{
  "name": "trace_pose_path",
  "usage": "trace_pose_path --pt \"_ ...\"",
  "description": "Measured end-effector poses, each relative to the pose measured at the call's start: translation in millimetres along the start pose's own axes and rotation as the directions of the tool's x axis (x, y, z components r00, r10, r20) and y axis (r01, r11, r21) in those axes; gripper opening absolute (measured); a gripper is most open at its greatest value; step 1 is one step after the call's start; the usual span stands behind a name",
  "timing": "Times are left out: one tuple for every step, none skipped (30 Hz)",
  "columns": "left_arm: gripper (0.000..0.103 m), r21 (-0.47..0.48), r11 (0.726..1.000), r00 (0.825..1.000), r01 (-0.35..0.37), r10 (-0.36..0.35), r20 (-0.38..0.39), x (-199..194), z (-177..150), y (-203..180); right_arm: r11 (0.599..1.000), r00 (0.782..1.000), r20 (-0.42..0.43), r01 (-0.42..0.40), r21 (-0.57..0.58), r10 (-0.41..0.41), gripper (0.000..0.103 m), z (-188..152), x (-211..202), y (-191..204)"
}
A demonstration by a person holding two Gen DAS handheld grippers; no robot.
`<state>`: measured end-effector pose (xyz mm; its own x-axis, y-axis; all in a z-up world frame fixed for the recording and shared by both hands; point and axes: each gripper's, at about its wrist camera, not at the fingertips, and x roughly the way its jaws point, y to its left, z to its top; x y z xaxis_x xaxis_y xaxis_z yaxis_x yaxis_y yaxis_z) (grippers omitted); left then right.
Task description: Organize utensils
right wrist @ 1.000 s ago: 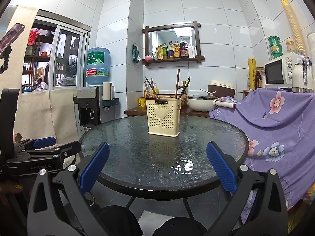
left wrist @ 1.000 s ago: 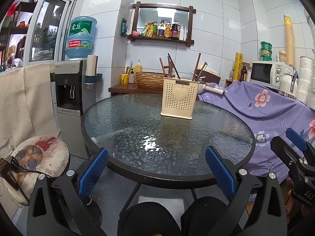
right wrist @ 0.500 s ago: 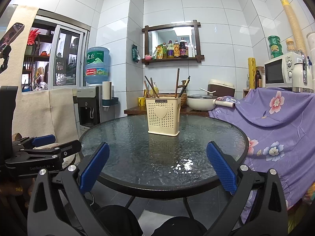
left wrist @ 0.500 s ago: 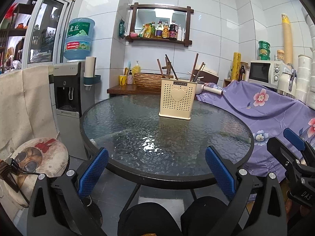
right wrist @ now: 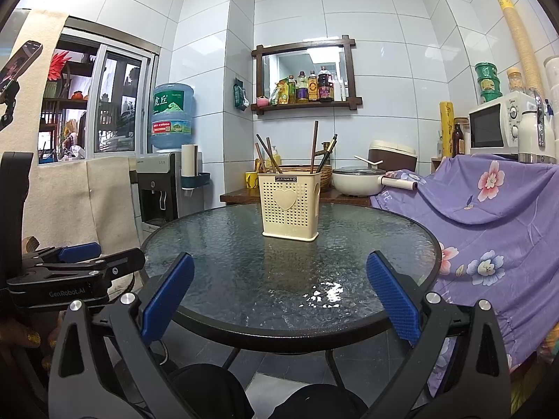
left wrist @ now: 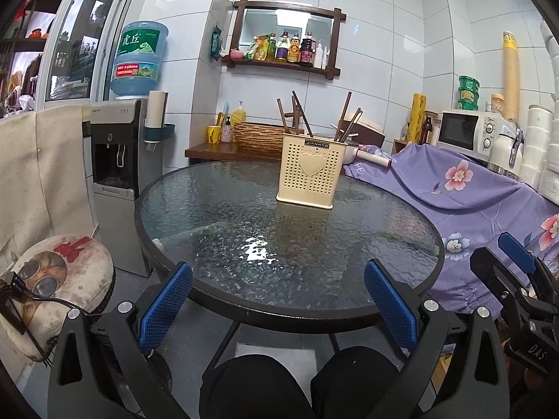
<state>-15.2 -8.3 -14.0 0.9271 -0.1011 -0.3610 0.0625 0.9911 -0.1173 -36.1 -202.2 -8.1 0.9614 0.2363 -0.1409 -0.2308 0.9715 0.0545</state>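
A cream perforated utensil holder [left wrist: 308, 171] [right wrist: 290, 205] with a heart on its front stands upright on the far part of a round glass table [left wrist: 244, 244] [right wrist: 244, 265]. Several dark wooden chopsticks [left wrist: 300, 113] [right wrist: 314, 143] stick out of its top. My left gripper [left wrist: 277, 300] is open and empty, held back at the table's near edge. My right gripper [right wrist: 279, 293] is likewise open and empty at the near edge. Each gripper also shows at the side of the other's view, the right one [left wrist: 513, 279] and the left one [right wrist: 80, 262].
A purple flowered cloth [left wrist: 471, 188] covers furniture at the right, with a microwave [left wrist: 468, 131] behind it. A water dispenser [left wrist: 118, 160] and a cushioned stool [left wrist: 59, 279] stand at the left. A wooden side table [right wrist: 244, 192] with a basket and pot is behind. The person's knees [left wrist: 297, 384] are below.
Both grippers have shifted only slightly; the holder sits a little higher in the left wrist view. Nothing was taken hold of or let go.
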Motion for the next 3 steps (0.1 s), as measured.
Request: trace_pose_path --pt "0.097 -0.001 1.000 1.000 0.001 -0.001 -0.001 0.1 0.1 0.2 1.000 1.000 0.000 0.001 0.000 -0.001 0.097 -0.8 0.4 0.3" --pt "0.097 -0.002 1.000 1.000 0.002 -0.002 -0.006 0.6 0.1 0.3 1.000 1.000 -0.001 0.001 0.001 -0.001 0.097 -1.2 0.4 0.0" --pt "0.097 -0.003 1.000 1.000 0.002 -0.002 -0.009 1.0 0.0 0.4 1.000 1.000 -0.001 0.000 0.001 0.000 0.097 -0.8 0.4 0.1"
